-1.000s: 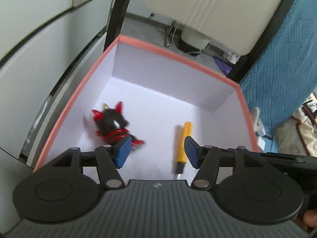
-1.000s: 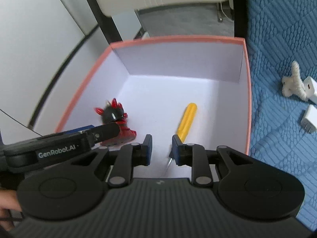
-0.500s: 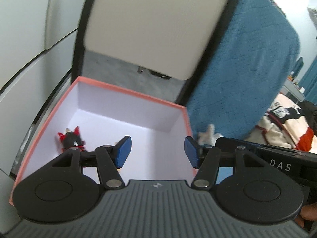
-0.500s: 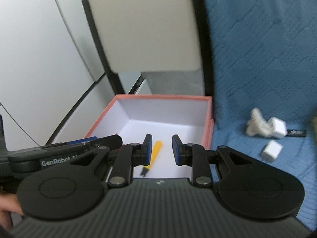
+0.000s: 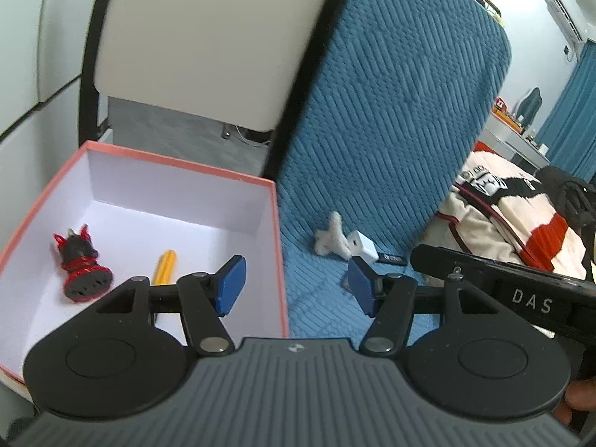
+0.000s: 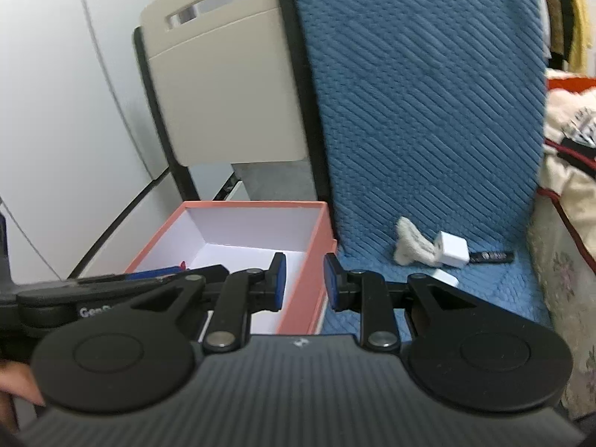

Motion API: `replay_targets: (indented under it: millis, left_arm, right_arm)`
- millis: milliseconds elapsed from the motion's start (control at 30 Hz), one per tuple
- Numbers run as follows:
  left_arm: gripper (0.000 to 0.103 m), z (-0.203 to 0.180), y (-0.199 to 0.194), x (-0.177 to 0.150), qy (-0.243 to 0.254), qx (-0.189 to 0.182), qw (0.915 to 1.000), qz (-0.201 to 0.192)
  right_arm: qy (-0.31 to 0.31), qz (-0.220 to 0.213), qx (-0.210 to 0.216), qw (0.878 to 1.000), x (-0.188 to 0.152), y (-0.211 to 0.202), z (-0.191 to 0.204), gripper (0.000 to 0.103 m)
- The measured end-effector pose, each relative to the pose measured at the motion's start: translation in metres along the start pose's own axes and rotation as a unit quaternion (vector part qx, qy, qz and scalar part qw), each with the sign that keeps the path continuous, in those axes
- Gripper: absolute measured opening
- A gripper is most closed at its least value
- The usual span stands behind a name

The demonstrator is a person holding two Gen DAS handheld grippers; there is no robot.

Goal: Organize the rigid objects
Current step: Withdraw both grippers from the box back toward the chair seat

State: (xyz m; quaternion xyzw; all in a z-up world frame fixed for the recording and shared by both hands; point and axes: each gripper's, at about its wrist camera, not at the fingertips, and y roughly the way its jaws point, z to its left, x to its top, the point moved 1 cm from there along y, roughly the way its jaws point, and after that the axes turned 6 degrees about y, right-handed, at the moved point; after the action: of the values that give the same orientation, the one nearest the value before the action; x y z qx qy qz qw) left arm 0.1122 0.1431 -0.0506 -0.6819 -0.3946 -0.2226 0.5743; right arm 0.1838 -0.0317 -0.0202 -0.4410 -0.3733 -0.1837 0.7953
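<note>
Red-black figurine (image 5: 80, 266) & yellow screwdriver (image 5: 165, 266) lie sorted in the orange-rimmed box (image 5: 277, 246), so left gripper (image 5: 294, 285) (spread, empty) & right gripper (image 6: 304, 281) (nearly closed, empty) aim at white chargers (image 6: 452, 249) w/ black stick right of box.

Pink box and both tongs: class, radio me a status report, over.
Left tongs open, empty; right tongs near shut, empty. Pink box holds red-black figurine and yellow screwdriver. White chargers on blue cushion, path clear.
</note>
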Motion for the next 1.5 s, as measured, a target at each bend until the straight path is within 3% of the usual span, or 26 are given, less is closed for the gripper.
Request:
replay_targets:
  millis: [367,767,1000,1200,1500]
  left_arm:
    - [0.066,-0.043,0.018,-0.031,0.013,0.009,0.9999,0.003]
    - [0.066,-0.084,0.048,-0.064,0.023,-0.007,0.9995,0.020]
    - [0.066,-0.097,0.069,-0.083,0.030,-0.015,0.9990,0.030]
    - [0.066,-0.099,0.097,-0.086,0.043,-0.019,0.9983,0.034]
    - [0.066,-0.105,0.146,-0.076,0.072,-0.017,0.9965,0.040]
  right_arm:
    - [-0.015,-0.001,-0.027,1.000,-0.026,-0.018,-0.051,0.027]
    - [-0.027,-0.004,-0.065,0.998,-0.061,-0.030,-0.104,0.027]
    - [-0.004,-0.005,-0.088,0.996,-0.075,-0.030,-0.133,0.028]
    - [0.025,-0.017,-0.091,0.995,-0.070,-0.020,-0.146,0.028]
    - [0.088,-0.019,-0.057,0.994,-0.055,0.007,-0.171,0.030]
